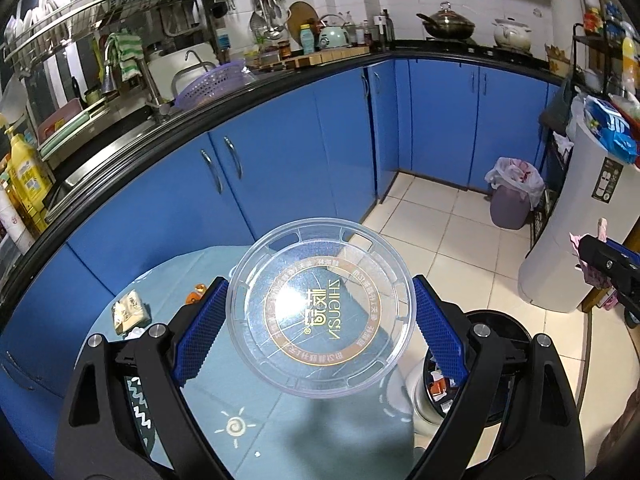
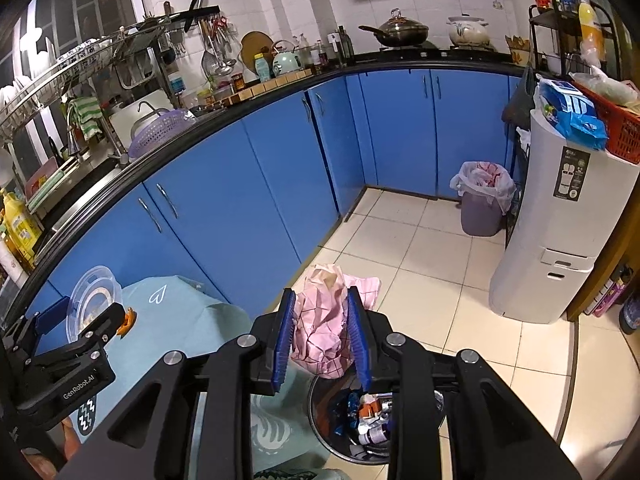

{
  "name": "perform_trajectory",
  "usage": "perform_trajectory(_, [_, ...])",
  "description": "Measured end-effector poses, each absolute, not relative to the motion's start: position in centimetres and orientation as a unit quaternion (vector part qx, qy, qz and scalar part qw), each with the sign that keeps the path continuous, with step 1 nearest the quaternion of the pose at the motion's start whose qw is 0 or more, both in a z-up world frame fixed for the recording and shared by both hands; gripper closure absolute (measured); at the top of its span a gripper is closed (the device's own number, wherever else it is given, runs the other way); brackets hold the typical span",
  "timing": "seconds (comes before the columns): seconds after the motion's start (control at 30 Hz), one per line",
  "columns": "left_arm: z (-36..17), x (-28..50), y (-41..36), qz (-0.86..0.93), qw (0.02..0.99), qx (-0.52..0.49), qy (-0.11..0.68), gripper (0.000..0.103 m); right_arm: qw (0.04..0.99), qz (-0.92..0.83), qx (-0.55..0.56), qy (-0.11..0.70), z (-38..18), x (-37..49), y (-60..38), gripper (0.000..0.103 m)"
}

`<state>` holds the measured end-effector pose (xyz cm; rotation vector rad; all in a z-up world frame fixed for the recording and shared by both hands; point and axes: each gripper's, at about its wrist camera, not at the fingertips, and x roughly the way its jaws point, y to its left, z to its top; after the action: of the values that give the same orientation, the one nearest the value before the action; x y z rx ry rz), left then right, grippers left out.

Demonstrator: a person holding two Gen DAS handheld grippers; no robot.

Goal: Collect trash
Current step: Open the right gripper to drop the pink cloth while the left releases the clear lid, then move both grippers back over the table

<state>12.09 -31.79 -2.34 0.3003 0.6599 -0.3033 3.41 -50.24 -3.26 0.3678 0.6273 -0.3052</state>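
Note:
My left gripper (image 1: 320, 312) is shut on a clear round plastic lid (image 1: 320, 312) with gold print, held above the teal-covered table (image 1: 280, 432); it also shows in the right wrist view (image 2: 92, 300). My right gripper (image 2: 322, 328) is shut on a crumpled pink checked paper (image 2: 320, 328) and holds it above the black round trash bin (image 2: 320, 424), which holds several wrappers. The bin shows in the left wrist view (image 1: 496, 400) at the table's right edge. A beige snack wrapper (image 1: 130, 312) and an orange scrap (image 1: 196, 294) lie on the table.
Blue cabinets (image 1: 280, 160) under a black counter curve behind the table. A purple lined bin (image 2: 482, 196) stands in the far corner. A white appliance (image 2: 560, 220) with a red basket stands at right. The floor is cream tile.

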Motion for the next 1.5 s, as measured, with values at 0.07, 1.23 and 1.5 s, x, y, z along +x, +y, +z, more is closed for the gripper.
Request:
perform_trajectory(0.07, [-2.4, 12.1, -32.2, -0.149, 0.923, 0.149, 0.322, 0.015, 0.924, -0.148, 0.177, 0.305, -3.2, 3.5, -50.5, 0.077])
perform_trajectory(1.23, [-2.3, 9.9, -46.1, -0.227, 0.899, 0.194, 0.319, 0.009, 0.905, -0.246, 0.224, 0.265, -3.6, -1.9, -60.5, 0.012])
perform_trajectory(1.5, [-2.6, 10.8, -45.6, -0.212, 0.900, 0.178, 0.338, 0.003, 0.902, -0.250, 0.231, 0.265, -3.8, -2.0, -60.9, 0.012])
